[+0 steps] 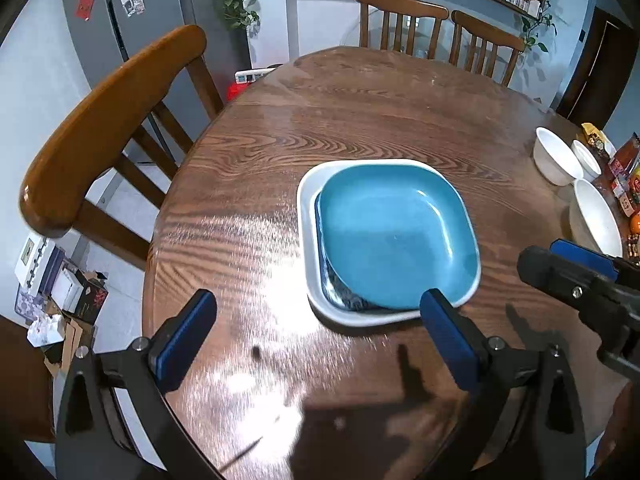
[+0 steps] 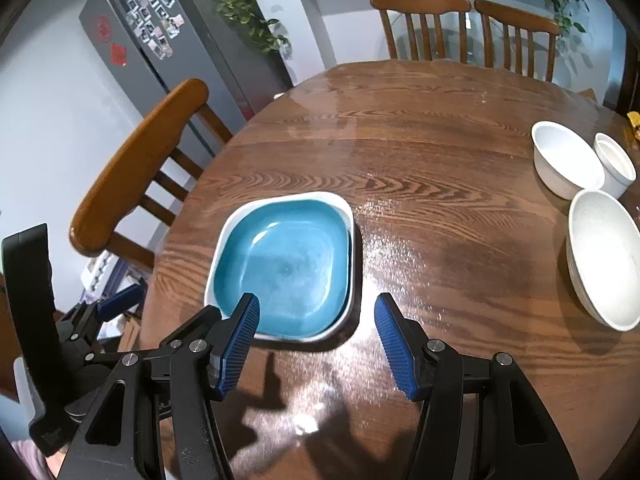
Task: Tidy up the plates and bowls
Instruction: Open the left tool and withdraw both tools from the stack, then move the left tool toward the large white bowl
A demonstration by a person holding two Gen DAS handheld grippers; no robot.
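Note:
A blue square plate (image 1: 396, 236) lies stacked in a white square plate (image 1: 308, 216) on the round wooden table (image 1: 340, 120); a darker plate edge shows between them. The stack also shows in the right wrist view, blue plate (image 2: 284, 268) in white plate (image 2: 280, 198). Three white bowls stand at the table's right: a medium one (image 2: 566, 164), a small one (image 2: 614, 164) and a large one (image 2: 604, 256). My left gripper (image 1: 320, 332) is open and empty, just in front of the stack. My right gripper (image 2: 316, 344) is open and empty, near the stack's front right corner.
Wooden chairs stand at the left (image 1: 100, 128) and at the far side (image 1: 400, 20). Packets and snacks (image 1: 624, 168) crowd the table's right edge. Boxes (image 1: 60, 288) lie on the floor at the left. A grey fridge (image 2: 160, 40) stands behind.

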